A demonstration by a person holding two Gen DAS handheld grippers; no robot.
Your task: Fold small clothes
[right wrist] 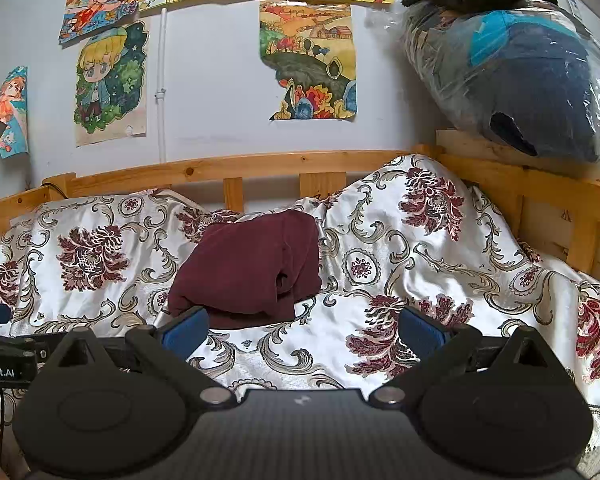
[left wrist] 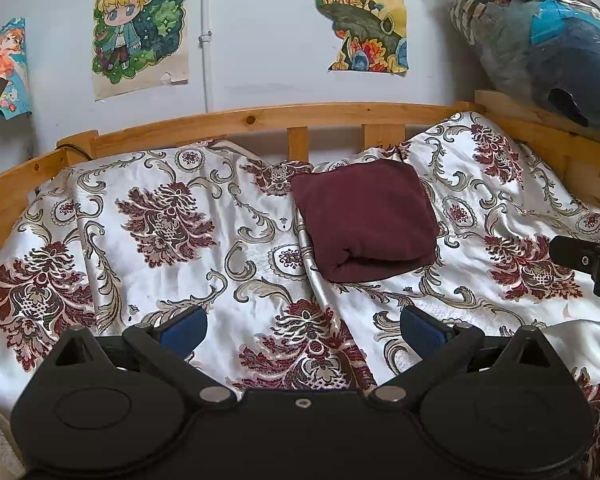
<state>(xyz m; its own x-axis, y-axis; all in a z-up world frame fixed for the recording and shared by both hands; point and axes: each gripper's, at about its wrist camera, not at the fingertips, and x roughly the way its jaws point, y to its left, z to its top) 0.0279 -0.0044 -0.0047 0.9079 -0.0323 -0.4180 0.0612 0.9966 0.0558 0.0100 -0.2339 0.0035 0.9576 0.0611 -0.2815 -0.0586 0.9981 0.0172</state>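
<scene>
A maroon garment (left wrist: 364, 220) lies folded into a compact square on the floral bedspread (left wrist: 160, 264), right of centre toward the headboard. In the right wrist view the same maroon garment (right wrist: 248, 268) sits just ahead and left of centre. My left gripper (left wrist: 303, 330) hangs open over the bedspread, well short of the garment, holding nothing. My right gripper (right wrist: 304, 330) is open too, its left blue pad (right wrist: 184, 330) just in front of the garment's near edge, apart from it. The right gripper's body (left wrist: 592, 260) shows at the left view's right edge.
A wooden bed rail (left wrist: 260, 120) runs along the back and the right side (right wrist: 540, 208). A plastic-wrapped bundle of bedding (right wrist: 520, 80) with dark cloth on top sits on the right rail. Posters (left wrist: 140, 28) hang on the wall. The bedspread bulges up at the back right (right wrist: 420, 208).
</scene>
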